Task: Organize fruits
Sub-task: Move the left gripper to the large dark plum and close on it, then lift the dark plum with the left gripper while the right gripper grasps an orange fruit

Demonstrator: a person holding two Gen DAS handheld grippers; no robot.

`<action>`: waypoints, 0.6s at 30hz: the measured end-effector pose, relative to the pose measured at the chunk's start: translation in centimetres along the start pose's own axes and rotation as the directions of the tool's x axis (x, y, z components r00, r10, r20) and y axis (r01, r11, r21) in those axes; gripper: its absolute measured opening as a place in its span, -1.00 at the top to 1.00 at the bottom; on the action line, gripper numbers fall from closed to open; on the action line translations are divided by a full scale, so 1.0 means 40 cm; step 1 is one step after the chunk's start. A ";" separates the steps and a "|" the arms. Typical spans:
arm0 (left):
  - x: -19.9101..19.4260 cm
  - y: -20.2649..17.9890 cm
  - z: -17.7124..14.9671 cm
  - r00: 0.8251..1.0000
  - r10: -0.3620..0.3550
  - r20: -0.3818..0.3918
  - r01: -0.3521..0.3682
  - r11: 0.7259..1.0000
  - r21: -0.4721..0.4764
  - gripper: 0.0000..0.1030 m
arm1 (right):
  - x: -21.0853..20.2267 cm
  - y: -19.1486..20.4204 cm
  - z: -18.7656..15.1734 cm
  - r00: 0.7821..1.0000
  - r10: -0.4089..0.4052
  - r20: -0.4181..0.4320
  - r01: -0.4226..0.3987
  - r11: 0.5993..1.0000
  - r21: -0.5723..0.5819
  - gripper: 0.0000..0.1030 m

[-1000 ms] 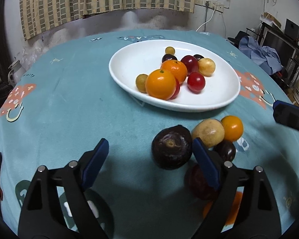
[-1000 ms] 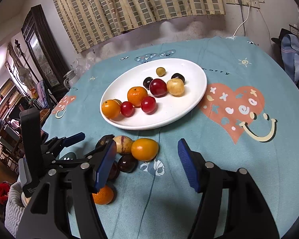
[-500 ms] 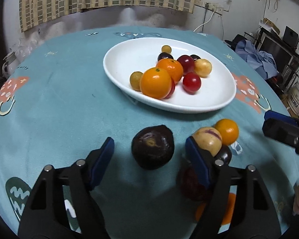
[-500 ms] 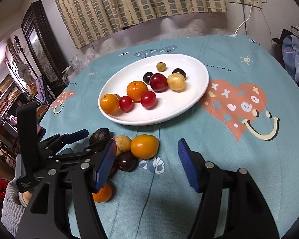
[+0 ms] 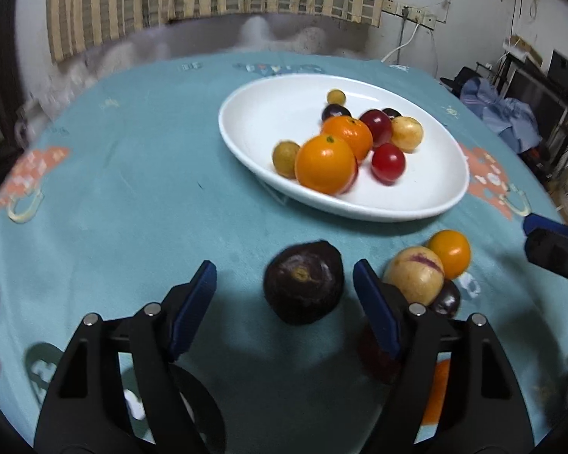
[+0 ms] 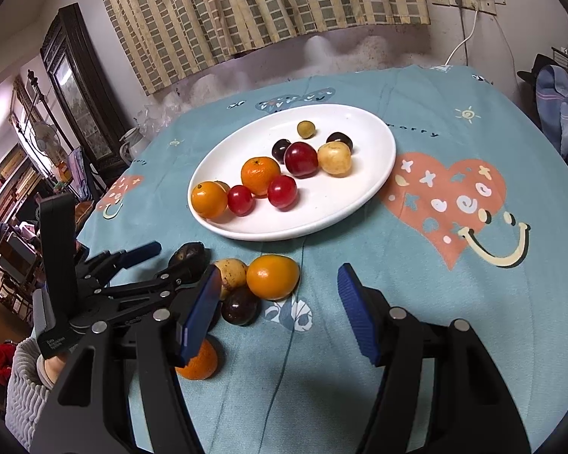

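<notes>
Left wrist view: the left gripper [image 5: 284,295] is straddling a dark purple wrinkled passion fruit [image 5: 303,282] with jaws spread, ready to pinch. Right wrist view: the right gripper [image 6: 278,302], jaws spread and empty, is waiting near the loose orange tangerine [image 6: 272,276], short of the white oval plate [image 6: 359,204].

A: What sits behind the left jaws' right-hand side?
B: A dark red fruit [image 5: 375,355] and an orange fruit [image 5: 433,393], both mostly covered by the black frame; their kind is unclear.
A: And in the right wrist view?
B: The right jaws' left-hand side covers part of the orange [image 6: 200,362]; the surface [image 6: 454,302] is cut off below.
</notes>
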State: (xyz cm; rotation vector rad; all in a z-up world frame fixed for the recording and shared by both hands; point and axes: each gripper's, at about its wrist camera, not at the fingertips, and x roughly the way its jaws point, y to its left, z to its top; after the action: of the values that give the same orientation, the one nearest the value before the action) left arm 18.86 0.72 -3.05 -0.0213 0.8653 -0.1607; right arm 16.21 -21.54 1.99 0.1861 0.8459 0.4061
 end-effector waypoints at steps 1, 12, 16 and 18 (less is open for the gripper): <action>-0.003 0.001 -0.003 1.000 -0.007 -0.007 0.007 1.000 0.010 -0.42 | 0.000 -0.001 0.001 1.000 0.000 0.000 0.000 1.000 0.001 -0.25; 0.010 0.004 0.011 0.994 0.102 0.024 -0.103 0.994 0.044 -0.33 | -0.001 0.002 0.002 1.000 0.003 0.000 -0.003 1.000 -0.004 -0.25; 0.007 0.014 0.005 0.999 0.036 0.011 -0.036 0.999 0.027 0.13 | -0.001 0.002 0.001 1.000 0.004 0.002 -0.004 1.000 -0.006 -0.25; -0.002 0.012 -0.005 0.999 0.045 0.015 -0.045 0.999 0.030 0.13 | 0.000 0.003 -0.001 1.000 0.006 -0.001 -0.006 1.000 -0.008 -0.25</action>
State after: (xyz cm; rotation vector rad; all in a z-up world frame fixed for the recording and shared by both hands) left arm 18.72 1.23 -3.17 0.0256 0.8482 -0.1313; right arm 16.17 -21.44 2.01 0.1808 0.8444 0.4150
